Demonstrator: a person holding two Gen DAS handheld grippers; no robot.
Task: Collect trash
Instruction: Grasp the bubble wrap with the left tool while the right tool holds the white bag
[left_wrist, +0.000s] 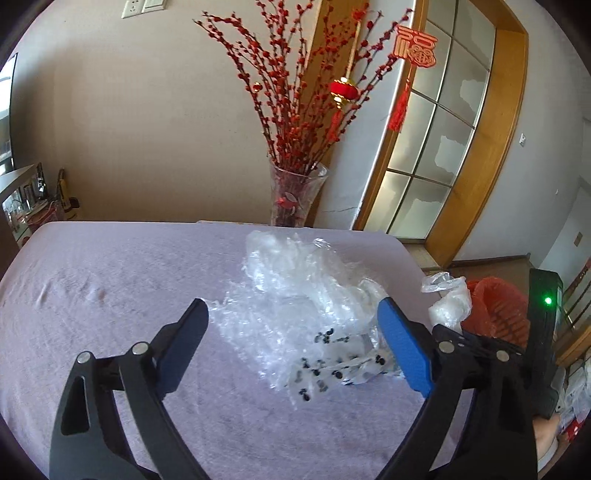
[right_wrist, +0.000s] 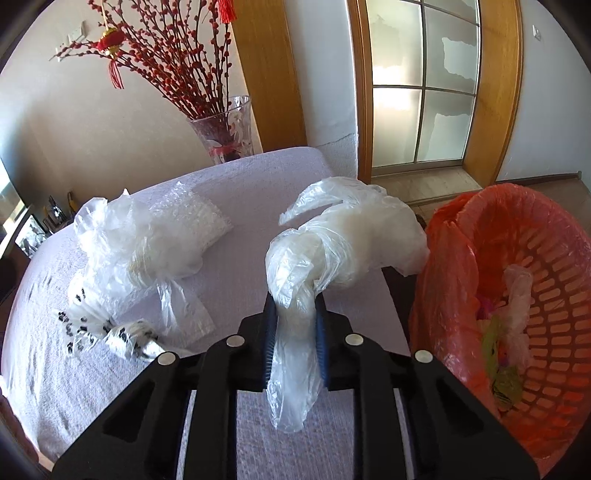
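Observation:
A pile of clear plastic trash (left_wrist: 306, 295) lies on the lilac-covered table (left_wrist: 110, 288): crumpled bags, bubble wrap and a black-printed wrapper (left_wrist: 332, 365). My left gripper (left_wrist: 291, 325) is open just above the table, jaws either side of the pile's near part. My right gripper (right_wrist: 295, 314) is shut on a knotted white plastic bag (right_wrist: 343, 236), held above the table's right edge beside the orange basket (right_wrist: 546, 295). The same pile shows in the right wrist view (right_wrist: 140, 240). The held bag (left_wrist: 448, 299) and the basket (left_wrist: 498, 306) show at right in the left wrist view.
The basket has an orange liner (right_wrist: 443, 280) and holds some trash (right_wrist: 509, 332). A glass vase with red branches (left_wrist: 295, 192) stands behind the table's far edge. A wooden-framed glass door (right_wrist: 424, 85) is beyond the table. A cabinet with items (left_wrist: 22, 206) stands far left.

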